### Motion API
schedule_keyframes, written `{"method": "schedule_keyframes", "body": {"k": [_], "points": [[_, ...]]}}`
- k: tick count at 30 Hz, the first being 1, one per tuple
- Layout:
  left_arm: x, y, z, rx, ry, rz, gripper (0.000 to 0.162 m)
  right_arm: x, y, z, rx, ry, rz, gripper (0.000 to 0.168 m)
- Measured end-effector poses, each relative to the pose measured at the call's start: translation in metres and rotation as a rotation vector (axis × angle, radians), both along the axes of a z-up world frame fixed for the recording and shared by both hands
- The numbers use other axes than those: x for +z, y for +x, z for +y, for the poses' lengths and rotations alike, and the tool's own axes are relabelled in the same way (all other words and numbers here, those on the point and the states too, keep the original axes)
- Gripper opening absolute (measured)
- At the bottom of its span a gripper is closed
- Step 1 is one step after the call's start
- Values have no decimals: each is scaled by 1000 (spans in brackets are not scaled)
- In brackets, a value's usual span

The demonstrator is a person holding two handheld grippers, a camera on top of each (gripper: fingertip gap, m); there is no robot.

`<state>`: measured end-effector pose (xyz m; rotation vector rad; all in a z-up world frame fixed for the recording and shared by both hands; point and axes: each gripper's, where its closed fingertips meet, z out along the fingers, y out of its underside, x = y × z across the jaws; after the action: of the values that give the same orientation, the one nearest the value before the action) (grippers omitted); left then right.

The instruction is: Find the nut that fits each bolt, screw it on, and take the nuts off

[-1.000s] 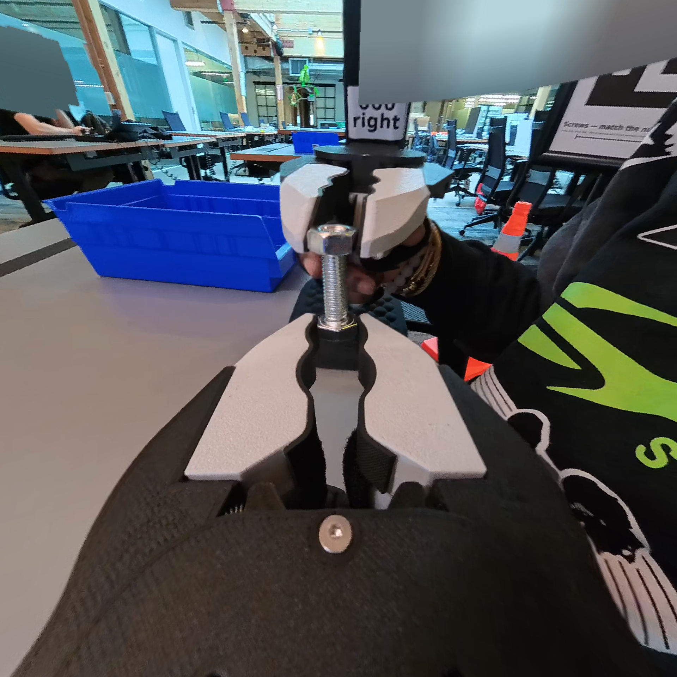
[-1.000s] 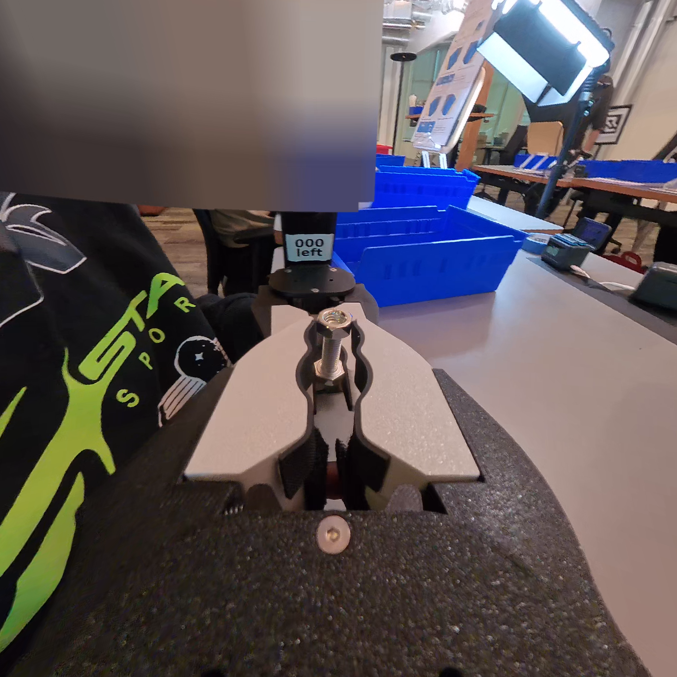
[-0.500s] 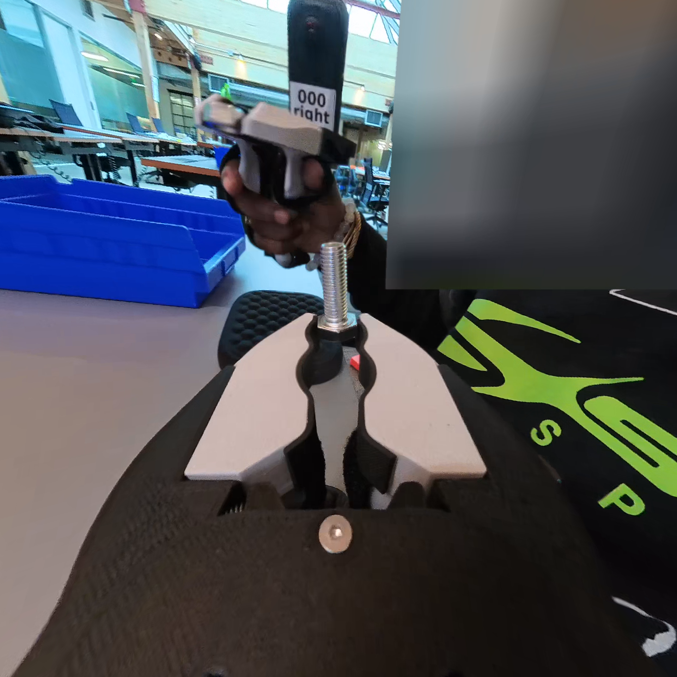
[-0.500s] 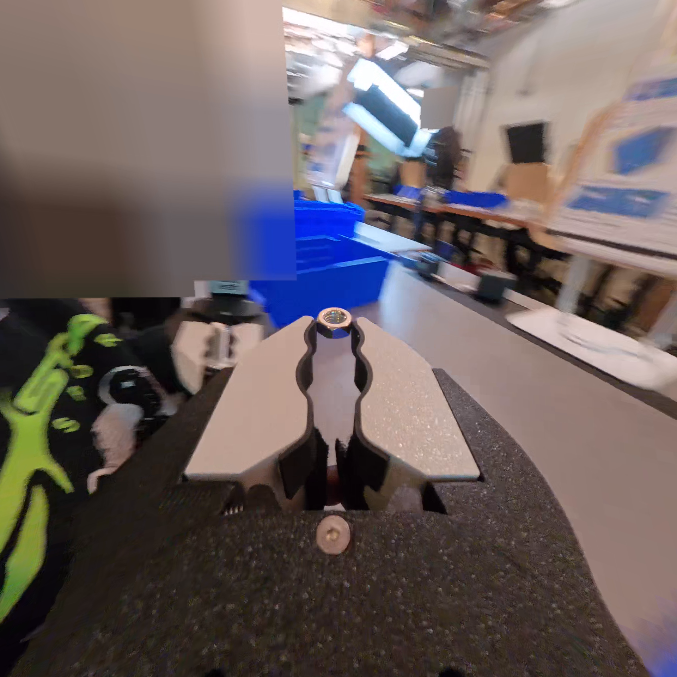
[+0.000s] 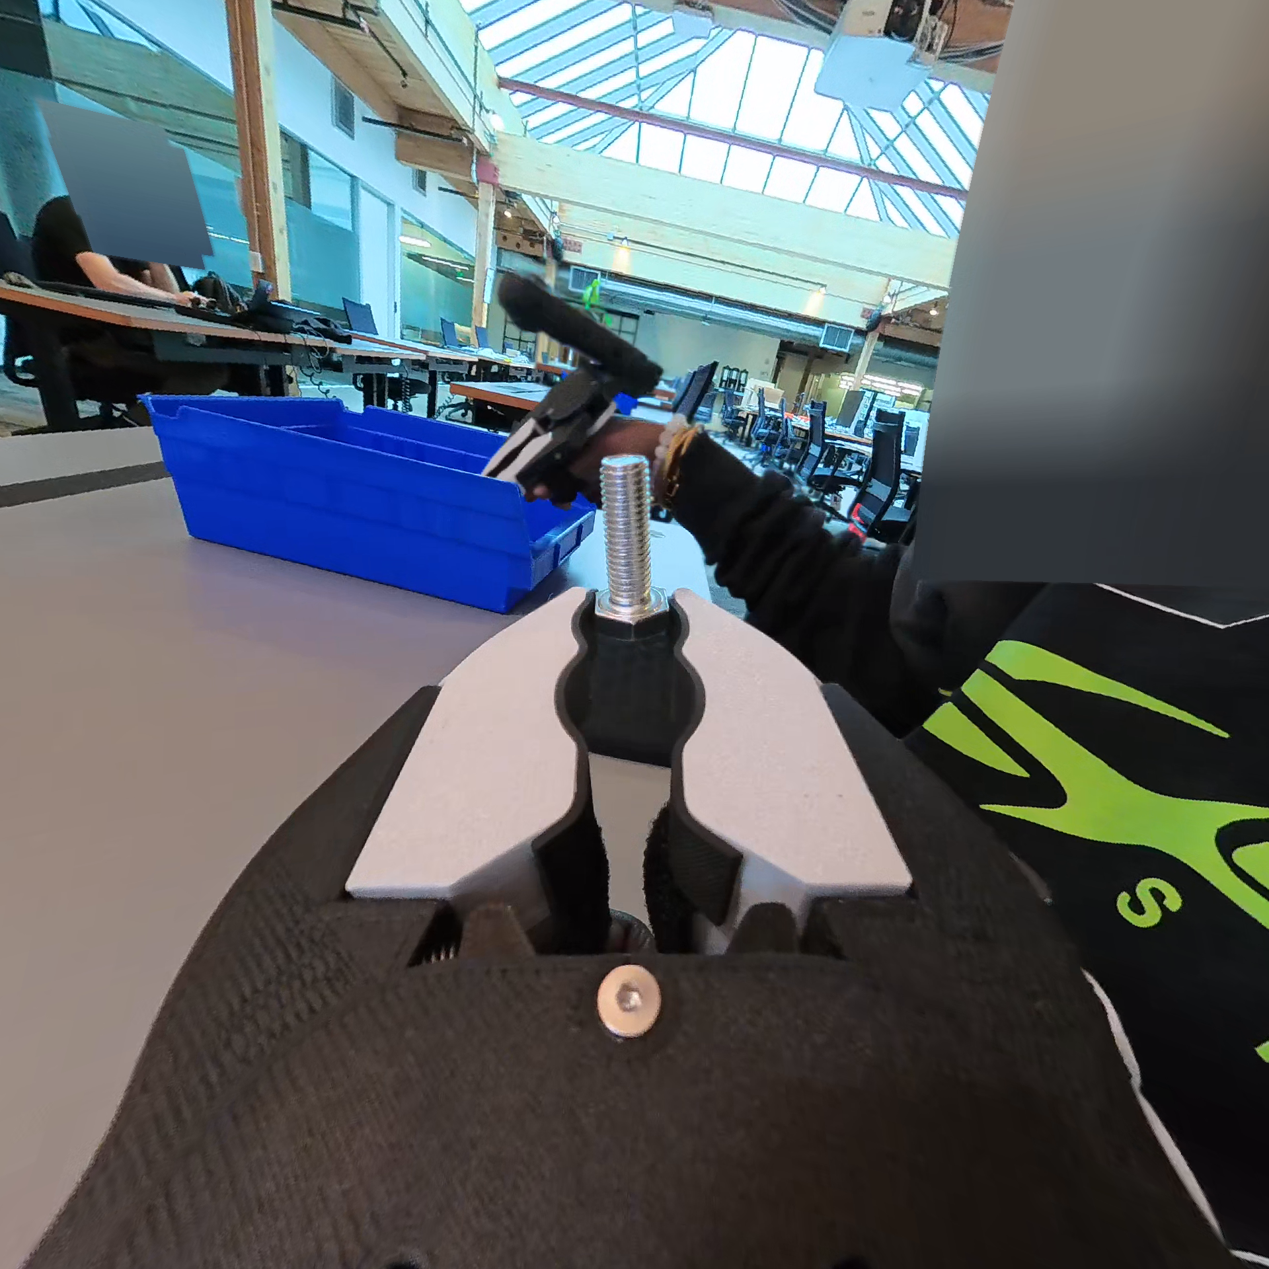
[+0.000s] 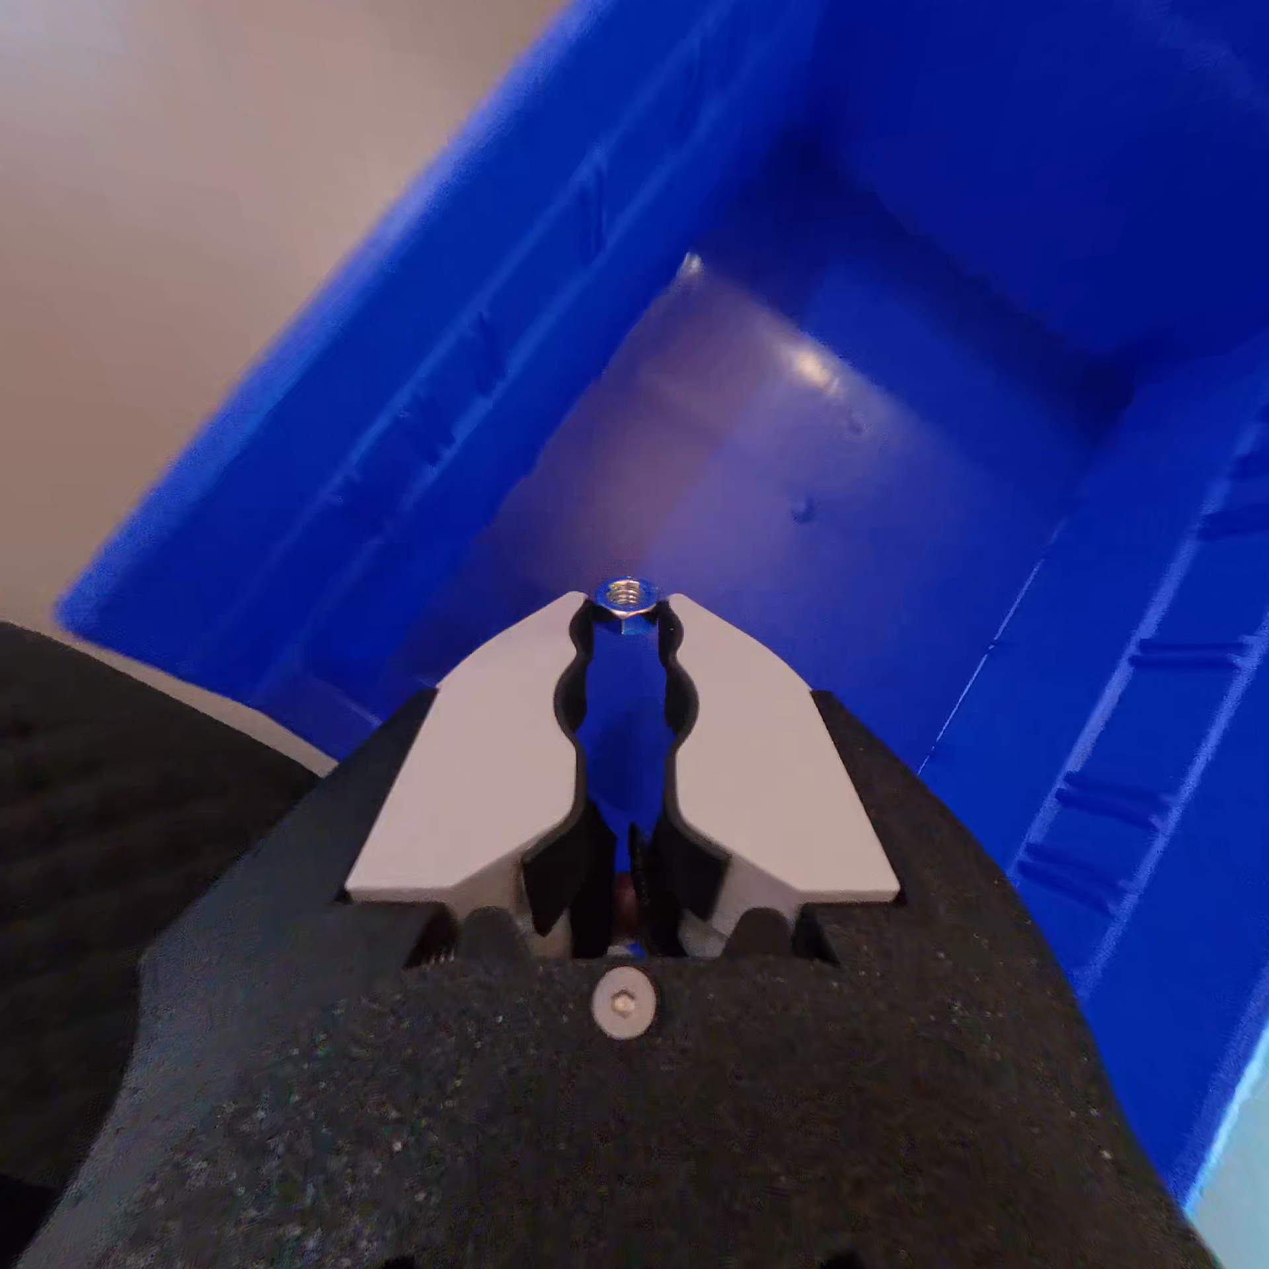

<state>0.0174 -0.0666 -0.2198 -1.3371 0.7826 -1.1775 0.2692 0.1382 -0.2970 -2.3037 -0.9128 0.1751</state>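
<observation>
- Clamping the bolt (image 5: 623, 532) by its head, your left gripper (image 5: 628, 611) is keeping it upright, bare thread exposed so nothing is blocking the end.
- Pinching the nut (image 6: 623, 596) at its very tips, your right gripper (image 6: 623, 608) is pointing down into the bin (image 6: 858, 439), probably so the nut is dropping inside rather than rolling across the table (image 5: 206, 687).
- You are keeping the two grippers well apart.
</observation>
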Motion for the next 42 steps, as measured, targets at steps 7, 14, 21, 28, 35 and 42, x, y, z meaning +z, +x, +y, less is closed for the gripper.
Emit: {"method": "schedule_keyframes", "body": {"k": [7,14,21,28,35,42], "points": [[-1,1,-1,-2,2,7,19,-37,5,4,64,-198,-160,19],[-2,1,0,-1,1,11,19,-43,12,3,69,-267,-234,24],[-3,1,1,13,-1,21,19,6,5,9,-36,-40,-87,44],[-5,1,4,28,-11,31,19,129,-154,-89,447,261,585,34],[-8,3,2,29,4,60,19,116,-263,-197,892,77,647,30],[-11,6,1,27,14,86,19,101,-282,-204,929,17,617,10]]}}
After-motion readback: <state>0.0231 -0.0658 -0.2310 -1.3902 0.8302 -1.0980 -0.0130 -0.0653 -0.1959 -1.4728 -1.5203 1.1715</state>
